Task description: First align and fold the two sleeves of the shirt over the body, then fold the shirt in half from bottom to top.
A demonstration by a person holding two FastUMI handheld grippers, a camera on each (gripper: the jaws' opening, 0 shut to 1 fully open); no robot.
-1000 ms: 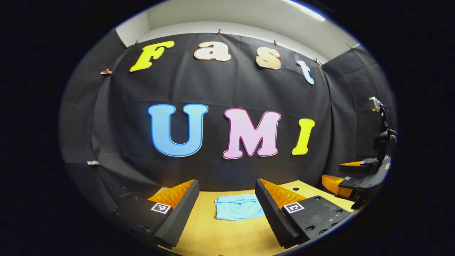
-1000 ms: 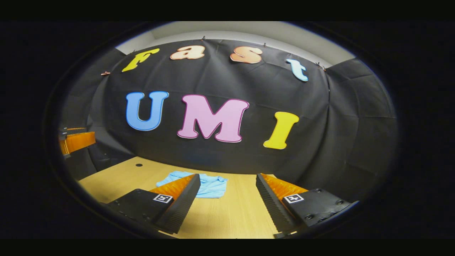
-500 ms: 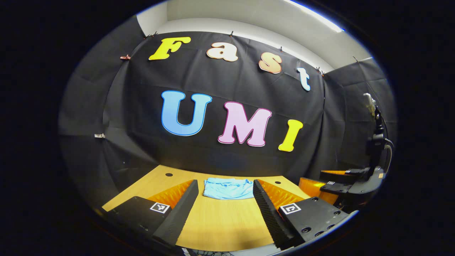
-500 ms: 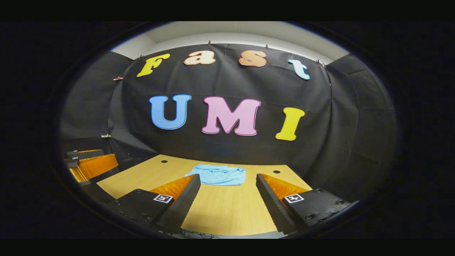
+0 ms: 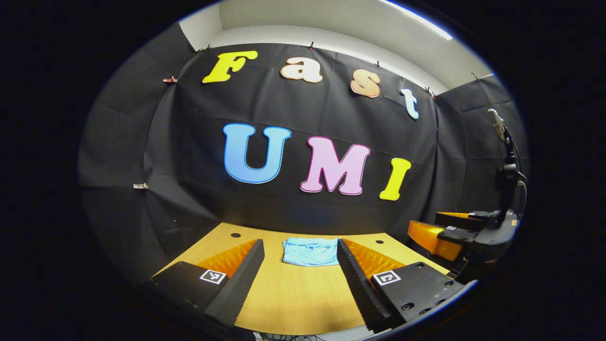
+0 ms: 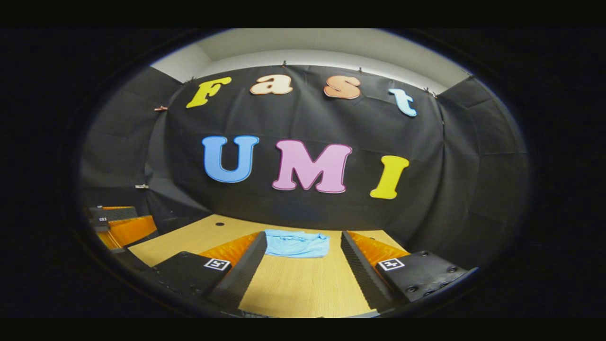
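Observation:
A light blue shirt (image 5: 310, 251) lies folded into a small flat packet on the wooden table (image 5: 293, 298), toward its far side. My left gripper (image 5: 299, 258) stands open, well short of the shirt, nothing between its fingers. In the right gripper view the same shirt (image 6: 297, 244) rests beyond my right gripper (image 6: 299, 251), which is open and holds nothing. The right gripper (image 5: 454, 232) also appears at the right edge of the left gripper view, and the left gripper (image 6: 113, 222) at the left edge of the right gripper view.
The black cloth wall stands just behind the table's far edge. Small dark holes (image 5: 235, 235) mark the tabletop near its far corners. A stand with a cable (image 5: 506, 166) rises at the right. Bare wood lies between the grippers and the shirt.
Both grippers have drawn back from the shirt toward the table's near edge, still open. The shirt looks smaller and farther off and lies still.

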